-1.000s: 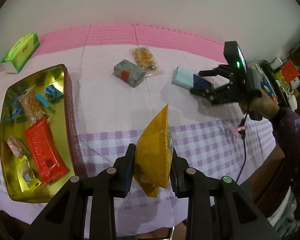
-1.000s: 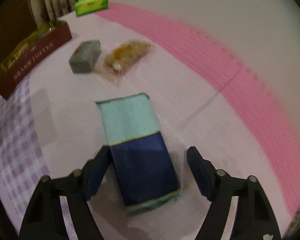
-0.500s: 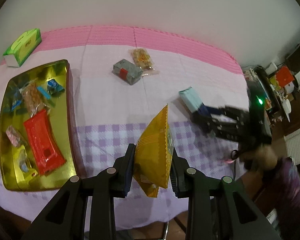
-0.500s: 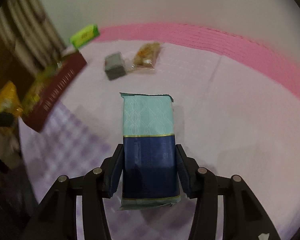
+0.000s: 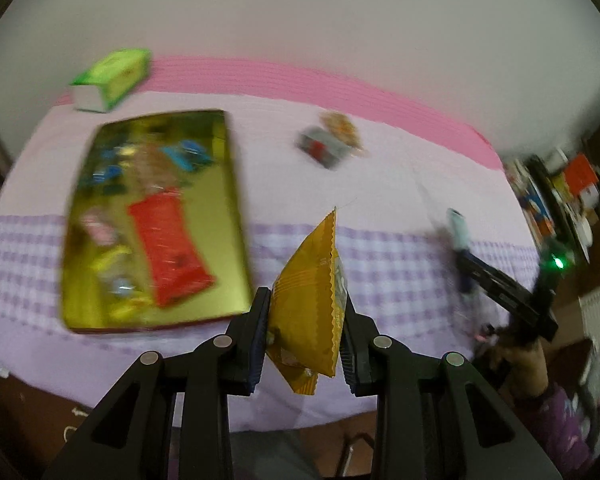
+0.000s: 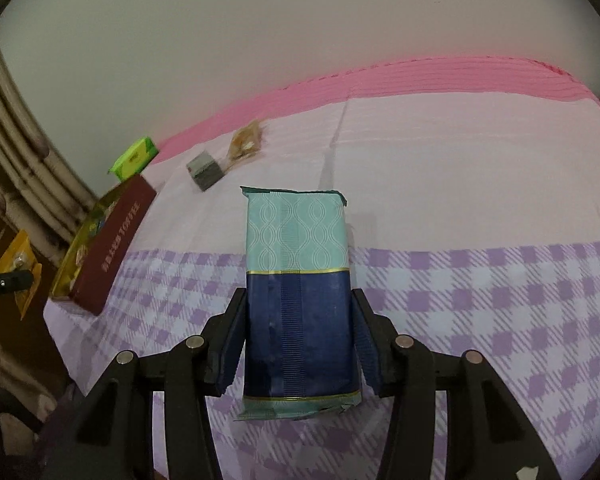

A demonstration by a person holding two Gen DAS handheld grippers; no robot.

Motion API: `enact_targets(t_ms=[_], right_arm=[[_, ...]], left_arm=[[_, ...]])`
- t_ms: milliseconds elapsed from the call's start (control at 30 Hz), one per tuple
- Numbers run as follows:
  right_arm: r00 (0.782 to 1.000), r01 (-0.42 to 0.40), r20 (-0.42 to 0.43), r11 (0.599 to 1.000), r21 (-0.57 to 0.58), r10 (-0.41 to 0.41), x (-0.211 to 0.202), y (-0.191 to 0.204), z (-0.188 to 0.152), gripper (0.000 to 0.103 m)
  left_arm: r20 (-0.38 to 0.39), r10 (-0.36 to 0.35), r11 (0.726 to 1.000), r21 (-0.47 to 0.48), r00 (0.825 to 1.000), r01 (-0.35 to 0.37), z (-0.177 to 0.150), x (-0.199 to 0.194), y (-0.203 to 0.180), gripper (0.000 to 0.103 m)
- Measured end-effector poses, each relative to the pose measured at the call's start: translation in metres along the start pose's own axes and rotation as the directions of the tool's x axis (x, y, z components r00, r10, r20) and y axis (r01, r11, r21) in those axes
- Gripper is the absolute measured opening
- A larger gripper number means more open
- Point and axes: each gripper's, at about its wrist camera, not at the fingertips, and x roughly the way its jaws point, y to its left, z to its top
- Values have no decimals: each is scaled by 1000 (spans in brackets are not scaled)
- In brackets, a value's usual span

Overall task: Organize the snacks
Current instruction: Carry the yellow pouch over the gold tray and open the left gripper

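- Since a second ago my right gripper (image 6: 298, 344) closed on the teal-and-navy packet (image 6: 298, 300) and lifted it over the checked cloth (image 6: 500, 300).
- My left gripper (image 5: 303, 340) pinches the crinkled yellow packet (image 5: 312, 300) beside the gold tin (image 5: 236, 216).
- Inside the tin lie a red packet (image 5: 166, 252) and small wrapped snacks.

Motion blur smears the small wrapped snacks (image 5: 140, 168) inside the gold rectangular tin (image 5: 236, 240) — their labels unreadable — and the grey packet (image 5: 320, 150) beyond.

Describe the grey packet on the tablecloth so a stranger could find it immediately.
Start at the gold tin tray on the pink and purple tablecloth, then look across the bare cloth toward the pink far border. Two loose snacks lie there together: the grey packet is the blocky one with a red patch, beside a clear bag of orange-brown snacks.
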Motion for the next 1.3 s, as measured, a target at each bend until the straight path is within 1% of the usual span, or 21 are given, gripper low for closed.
enact_targets(t_ms=[167,300,433,533,600,667,767,1033,1300], right_arm=[[999,7,36,1000,2,-7,-2,1,-4,47],[999,10,33,1000,-13,-10,-1,5,-5,47],[1000,9,29,1000,-9,-9,1,4,-5,47],[1000,6,29,1000,-6,-6,1,3,-5,47],[1000,3,29,1000,-5,-3,1,2,-5,47],[1000,2,26,1000,-3,-2,2,1,-6,47],[1000,2,24,1000,-1,-2,2,1,-6,47],[1000,-3,21,1000,1,3,1,0,-6,47],[1000,-3,20,1000,2,3,1,0,-6,47]], left_arm=[[68,90,994,-62,994,-86,9,-14,43,32],[105,156,985,-85,982,-148,11,-14,66,32],[104,143,985,-110,984,-132,16,-2,81,32],[91,154,984,-108,984,-144,23,12,83,32],[82,149,983,-122,985,-138,29,21,86,32],[84,142,983,-128,986,-130,34,27,86,32],[84,153,983,-118,985,-143,40,33,83,32],[79,158,985,-89,984,-151,49,50,73,32],[52,162,985,-70,985,-158,55,69,68,32]])
